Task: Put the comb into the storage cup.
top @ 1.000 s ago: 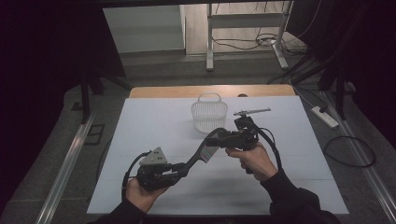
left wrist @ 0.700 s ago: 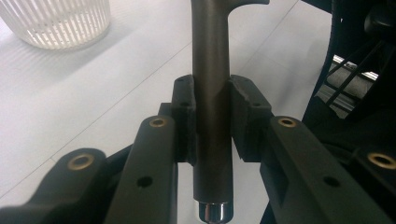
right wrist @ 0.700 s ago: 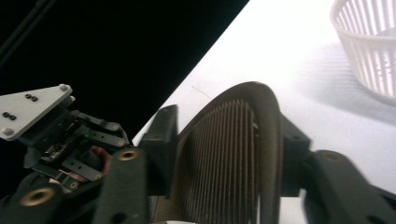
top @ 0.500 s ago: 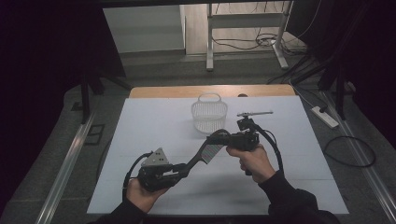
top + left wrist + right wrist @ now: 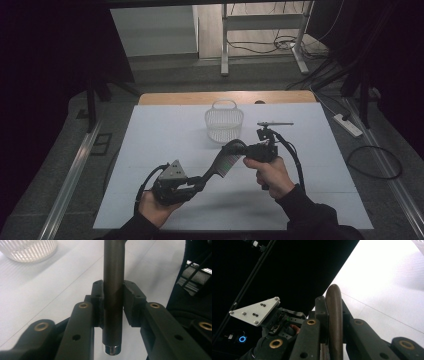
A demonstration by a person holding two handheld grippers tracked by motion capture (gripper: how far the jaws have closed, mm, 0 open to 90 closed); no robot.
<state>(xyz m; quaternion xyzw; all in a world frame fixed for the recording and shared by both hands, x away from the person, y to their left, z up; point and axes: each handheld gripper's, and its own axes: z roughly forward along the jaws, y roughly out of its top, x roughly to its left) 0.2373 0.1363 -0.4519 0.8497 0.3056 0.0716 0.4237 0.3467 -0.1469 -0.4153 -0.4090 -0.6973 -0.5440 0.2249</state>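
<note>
Bench (image 5: 150,150): white top, wooden strip along the far edge, dark room around.
Brush (image 5: 226,162): dark, long-handled, bristled head; held above the bench middle, between the two hands, slanting from lower left to upper right.
Left hand-held gripper (image 5: 113,305): clamped on the brush handle, pads against both sides, the handle's metal end cap poking out below.
Right hand-held gripper (image 5: 331,307): jaws just closing, now pinched on the curved brown head end of the brush.
Basket (image 5: 223,121): white, slatted, upright, just beyond the brush, untouched.
</note>
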